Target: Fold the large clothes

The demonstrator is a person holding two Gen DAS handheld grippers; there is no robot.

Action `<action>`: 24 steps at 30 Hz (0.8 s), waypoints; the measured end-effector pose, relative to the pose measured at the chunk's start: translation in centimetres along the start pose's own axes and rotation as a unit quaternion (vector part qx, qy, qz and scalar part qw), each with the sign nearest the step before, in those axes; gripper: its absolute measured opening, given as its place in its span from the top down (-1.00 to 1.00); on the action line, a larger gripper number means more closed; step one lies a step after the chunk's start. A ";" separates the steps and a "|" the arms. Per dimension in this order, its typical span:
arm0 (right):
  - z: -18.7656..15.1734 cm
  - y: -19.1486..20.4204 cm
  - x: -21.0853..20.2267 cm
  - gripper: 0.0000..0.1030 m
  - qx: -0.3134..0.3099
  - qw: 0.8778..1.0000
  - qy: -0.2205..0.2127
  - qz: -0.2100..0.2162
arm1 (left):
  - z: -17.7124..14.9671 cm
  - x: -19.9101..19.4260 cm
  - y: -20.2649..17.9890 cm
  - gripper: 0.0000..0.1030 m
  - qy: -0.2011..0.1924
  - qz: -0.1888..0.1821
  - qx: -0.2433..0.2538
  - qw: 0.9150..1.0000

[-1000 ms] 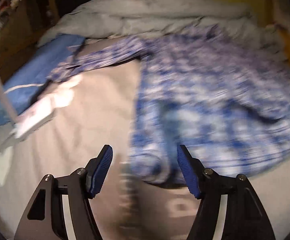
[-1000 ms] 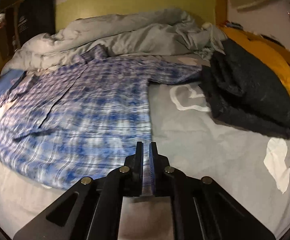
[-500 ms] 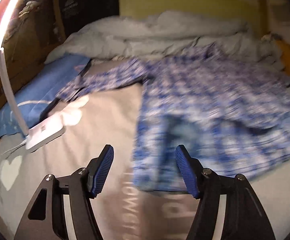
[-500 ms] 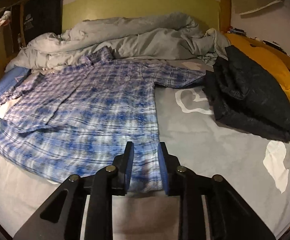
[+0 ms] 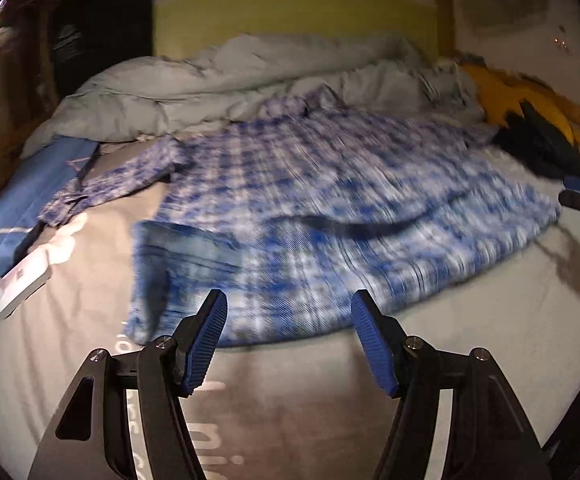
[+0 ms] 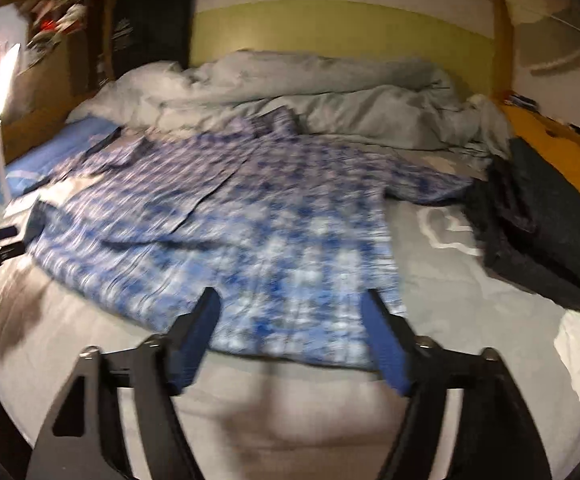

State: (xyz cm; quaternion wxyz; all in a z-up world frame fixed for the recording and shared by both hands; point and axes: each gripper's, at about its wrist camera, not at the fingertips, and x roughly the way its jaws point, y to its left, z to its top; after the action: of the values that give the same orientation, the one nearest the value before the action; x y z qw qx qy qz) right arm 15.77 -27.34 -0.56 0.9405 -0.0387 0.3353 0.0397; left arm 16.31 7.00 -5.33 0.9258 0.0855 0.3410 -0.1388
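Shirt — a blue-and-white plaid one, soft and rumpled — lies spread across the middle of both frames on the grey bed sheet, collar toward the duvet at top. My left gripper and right gripper hover at the lower edge, fingers spread wide and empty — probably so I can pick fold points along the hem.

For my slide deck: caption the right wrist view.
Open right tongs hover above the hem of a blue plaid shirt spread flat on a bed.
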 end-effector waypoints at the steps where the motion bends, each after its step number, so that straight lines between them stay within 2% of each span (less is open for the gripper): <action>1: -0.2 0.5 0.3 -0.67 -0.011 1.000 0.006 0.008 | -0.2 0.8 -0.6 -0.31 0.011 0.000 0.016 1.000; 4: -1.3 2.8 1.6 -0.71 -0.067 0.997 0.027 0.011 | -0.8 3.0 -1.6 -0.39 0.043 0.010 0.056 0.997; 7: -2.5 4.9 3.9 -0.72 -0.141 0.988 0.058 -0.007 | -1.4 5.1 -2.6 -0.40 0.073 0.022 0.102 0.992; 9: -3.3 5.8 5.5 -0.71 -0.178 0.980 0.081 -0.018 | -1.7 5.9 -2.9 -0.56 0.073 0.037 0.121 0.989; 10: -3.6 6.0 6.1 -0.71 -0.188 0.978 0.089 -0.025 | -1.6 6.1 -2.8 -0.57 0.068 0.045 0.125 0.989; 13: -3.6 5.7 6.6 -0.71 -0.181 0.979 0.091 -0.029 | -1.2 6.8 -2.2 -0.57 0.060 0.054 0.122 0.989; 15: -3.3 5.0 6.8 -0.70 -0.167 0.981 0.088 -0.050 | -1.0 7.2 -1.6 -0.57 0.053 0.064 0.118 0.990; 16: -3.3 4.7 7.0 -0.70 -0.160 0.981 0.088 -0.064 | -1.0 7.4 -1.1 -0.54 0.050 0.066 0.111 0.990; 17: -3.3 4.3 7.2 -0.67 -0.155 0.981 0.090 -0.070 | -0.9 7.5 -0.9 -0.41 0.050 0.066 0.107 0.991; 19: -3.2 3.5 7.5 -0.39 -0.140 0.982 0.095 -0.079 | -0.8 7.6 -0.2 -0.15 0.046 0.077 0.103 0.991; 20: -3.2 3.0 7.7 -0.10 -0.131 0.983 0.098 -0.080 | -0.8 7.6 0.1 0.16 0.045 0.087 0.104 0.990; 21: -3.0 2.6 7.8 0.32 -0.125 0.984 0.100 -0.081 | -0.8 7.8 0.3 0.58 0.045 0.097 0.106 0.989; 22: -2.9 2.3 7.9 0.57 -0.119 0.984 0.102 -0.086 | -0.8 8.0 0.8 0.74 0.049 0.104 0.105 0.988; 23: -2.9 1.9 8.0 0.85 -0.118 0.983 0.103 -0.098 | -0.8 8.1 1.2 0.86 0.054 0.096 0.098 0.989; 24: -2.9 1.7 7.9 0.91 -0.117 0.983 0.102 -0.103 | -0.8 8.0 1.4 0.90 0.055 0.088 0.093 0.990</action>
State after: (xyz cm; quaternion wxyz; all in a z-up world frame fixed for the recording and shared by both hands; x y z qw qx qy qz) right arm 19.84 -25.60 -7.87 0.8896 -0.1866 0.4163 -0.0227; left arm 22.06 6.93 -11.12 0.9024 0.2079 0.3681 -0.0831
